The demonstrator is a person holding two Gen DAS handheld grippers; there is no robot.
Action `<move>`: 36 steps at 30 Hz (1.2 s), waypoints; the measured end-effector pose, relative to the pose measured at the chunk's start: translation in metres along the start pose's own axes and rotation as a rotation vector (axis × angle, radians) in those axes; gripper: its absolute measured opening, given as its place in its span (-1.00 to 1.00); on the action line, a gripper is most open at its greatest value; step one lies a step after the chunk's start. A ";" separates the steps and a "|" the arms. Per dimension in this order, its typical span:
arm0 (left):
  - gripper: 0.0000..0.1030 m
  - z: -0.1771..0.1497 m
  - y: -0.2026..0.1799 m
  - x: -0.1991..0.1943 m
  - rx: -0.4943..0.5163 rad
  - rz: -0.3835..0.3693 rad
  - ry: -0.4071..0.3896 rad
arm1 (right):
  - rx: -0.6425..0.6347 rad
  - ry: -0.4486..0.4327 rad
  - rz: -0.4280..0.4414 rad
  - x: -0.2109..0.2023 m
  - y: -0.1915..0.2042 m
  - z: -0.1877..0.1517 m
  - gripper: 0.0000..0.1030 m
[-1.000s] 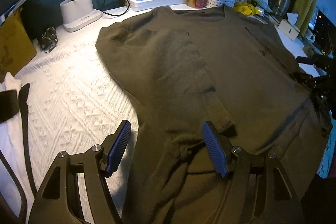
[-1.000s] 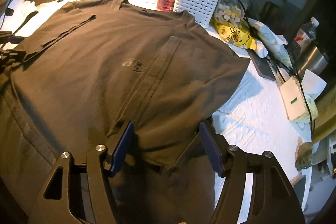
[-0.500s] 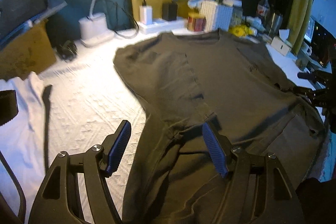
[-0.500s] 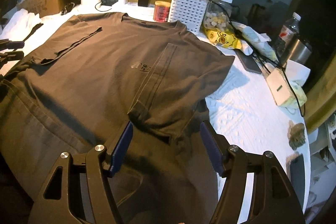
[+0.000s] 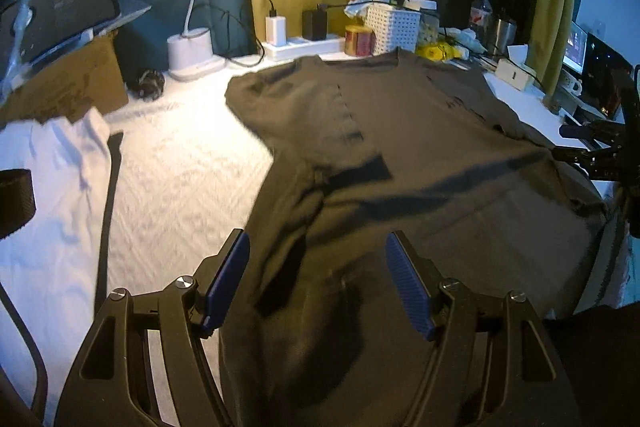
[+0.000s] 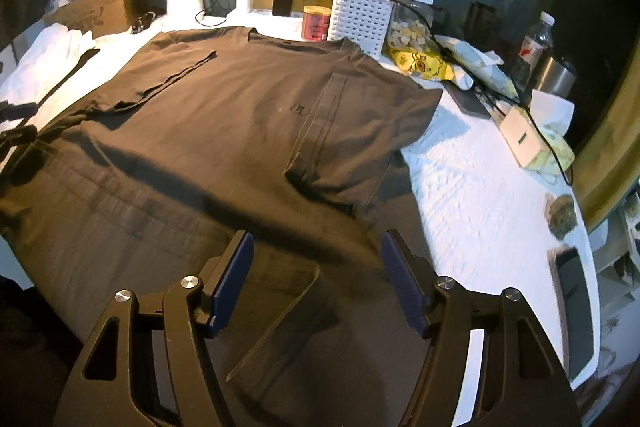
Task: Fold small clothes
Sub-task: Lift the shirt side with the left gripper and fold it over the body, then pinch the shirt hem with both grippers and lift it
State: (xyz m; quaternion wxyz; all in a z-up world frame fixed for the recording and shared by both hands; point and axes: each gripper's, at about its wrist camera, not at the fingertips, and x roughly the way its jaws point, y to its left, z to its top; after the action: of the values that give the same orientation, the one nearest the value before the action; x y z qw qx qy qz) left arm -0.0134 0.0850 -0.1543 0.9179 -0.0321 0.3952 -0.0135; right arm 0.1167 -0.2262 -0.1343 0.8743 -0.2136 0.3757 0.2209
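A dark olive T-shirt [image 5: 420, 131] lies flat on the white textured table cover, neck toward the far side. Both sleeves are folded in over its body, and its hem hangs over the near edge. My left gripper [image 5: 316, 247] hovers open above the shirt's lower left part, with nothing between its blue pads. My right gripper [image 6: 316, 243] hovers open above the lower right part of the T-shirt [image 6: 224, 131], just below the folded right sleeve [image 6: 352, 131]. Each gripper shows at the edge of the other's view: the right gripper [image 5: 592, 155] and the left gripper [image 6: 16, 123].
Along the far edge stand a lamp base [image 5: 190, 53], a power strip with chargers [image 5: 304, 45], a red tin [image 6: 316, 23], a white basket [image 6: 360, 13] and a jar [image 6: 410, 19]. A white garment [image 5: 52, 163] and a cardboard box [image 5: 68, 83] lie left. A phone [image 6: 572, 307] lies right.
Both grippers have drawn back toward the near edge and risen a little, so the shirt sits farther away and more of the room shows. Jaws stay equally wide.
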 end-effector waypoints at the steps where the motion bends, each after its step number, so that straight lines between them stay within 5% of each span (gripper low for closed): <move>1: 0.37 -0.004 0.000 -0.002 -0.009 -0.013 0.003 | 0.002 0.001 0.001 -0.001 0.001 -0.002 0.35; 16: 0.37 -0.034 0.012 -0.034 -0.018 0.040 -0.004 | 0.041 0.015 0.006 -0.031 0.001 -0.061 0.35; 25: 0.35 -0.047 0.024 -0.020 -0.057 0.072 0.048 | -0.014 0.039 0.010 -0.029 0.020 -0.073 0.35; 30: -0.08 -0.050 0.026 -0.012 -0.066 0.042 0.064 | -0.031 0.022 -0.025 -0.020 0.024 -0.072 0.33; 34: -0.52 -0.051 0.026 -0.015 -0.068 0.031 0.053 | 0.016 0.012 -0.001 -0.014 0.015 -0.068 -0.74; 36: -0.81 -0.050 0.024 -0.019 -0.053 0.041 0.030 | 0.033 0.004 -0.007 -0.015 0.011 -0.067 -0.83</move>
State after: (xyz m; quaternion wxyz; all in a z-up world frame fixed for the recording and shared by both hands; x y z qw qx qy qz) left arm -0.0629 0.1080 -0.1764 0.9109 -0.0481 0.4096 0.0151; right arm 0.0639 -0.2569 -0.1669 0.8777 -0.2008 0.3803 0.2113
